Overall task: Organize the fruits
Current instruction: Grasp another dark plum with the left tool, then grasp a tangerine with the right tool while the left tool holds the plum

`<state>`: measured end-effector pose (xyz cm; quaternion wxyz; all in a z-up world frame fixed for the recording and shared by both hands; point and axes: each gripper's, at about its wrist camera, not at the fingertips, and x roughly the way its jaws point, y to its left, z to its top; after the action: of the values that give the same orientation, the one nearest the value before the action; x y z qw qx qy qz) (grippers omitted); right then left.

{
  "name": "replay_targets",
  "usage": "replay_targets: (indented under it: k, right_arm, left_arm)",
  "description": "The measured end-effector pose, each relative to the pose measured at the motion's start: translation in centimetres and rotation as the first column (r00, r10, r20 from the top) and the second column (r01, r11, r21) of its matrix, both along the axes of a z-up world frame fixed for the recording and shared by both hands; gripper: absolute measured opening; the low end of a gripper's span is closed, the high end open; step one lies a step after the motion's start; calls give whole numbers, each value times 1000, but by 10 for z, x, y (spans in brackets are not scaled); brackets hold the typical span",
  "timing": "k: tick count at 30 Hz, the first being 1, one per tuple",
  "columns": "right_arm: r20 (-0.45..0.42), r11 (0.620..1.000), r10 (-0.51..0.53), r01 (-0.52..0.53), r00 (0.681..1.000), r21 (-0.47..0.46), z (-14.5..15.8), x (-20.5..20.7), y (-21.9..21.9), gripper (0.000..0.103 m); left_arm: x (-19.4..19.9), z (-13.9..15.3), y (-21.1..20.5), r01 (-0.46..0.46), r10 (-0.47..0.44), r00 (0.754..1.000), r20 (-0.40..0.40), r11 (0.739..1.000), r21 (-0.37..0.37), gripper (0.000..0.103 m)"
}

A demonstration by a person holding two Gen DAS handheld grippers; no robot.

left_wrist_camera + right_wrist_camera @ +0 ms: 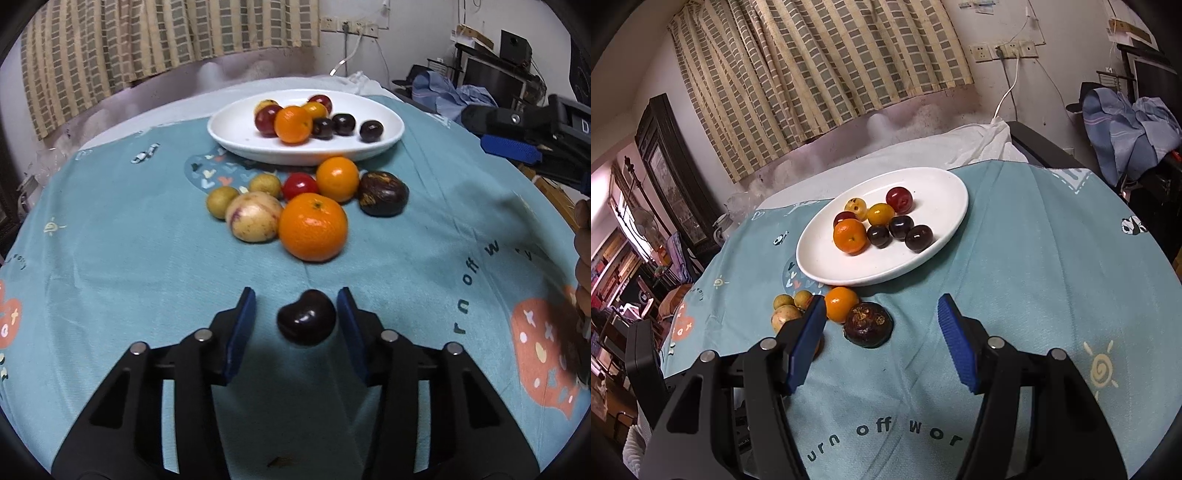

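My left gripper [297,319] fingers straddle a dark glossy cherry [306,317], not gripping; right gripper [882,332] gapes, holding nothing.

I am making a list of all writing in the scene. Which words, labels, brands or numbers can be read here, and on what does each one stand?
"urn off wor": dark letters printed on the teal tablecloth, near edge, right wrist view; cut off at both ends.
"rn off w": the same print, left wrist view, right side; the letters after it are blurred.
"D": white letter on the right gripper's black body, cut by the frame edge.
Letters on the orange patch: too small to read.
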<state>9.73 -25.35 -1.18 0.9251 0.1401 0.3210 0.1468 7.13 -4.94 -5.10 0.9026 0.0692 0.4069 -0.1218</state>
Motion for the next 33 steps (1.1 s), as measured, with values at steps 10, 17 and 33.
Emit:
replay_targets:
  k: [10, 17, 33]
  right_arm:
    - [19, 999, 6, -5, 1000, -49, -2, -1, 9, 63]
    - [58, 968, 160, -146, 985, -204, -15, -14, 60, 63]
    - [-115, 924, 206, -232, 972, -305, -49, 23, 150, 54]
  left_arm:
    - [-9, 20, 15, -32, 33, 997, 64, 999, -17, 31]
    - [5, 27, 68, -203, 208, 976, 70, 977, -63, 31]
    - [7, 35, 92, -274, 284, 956, 73, 954, -121, 31]
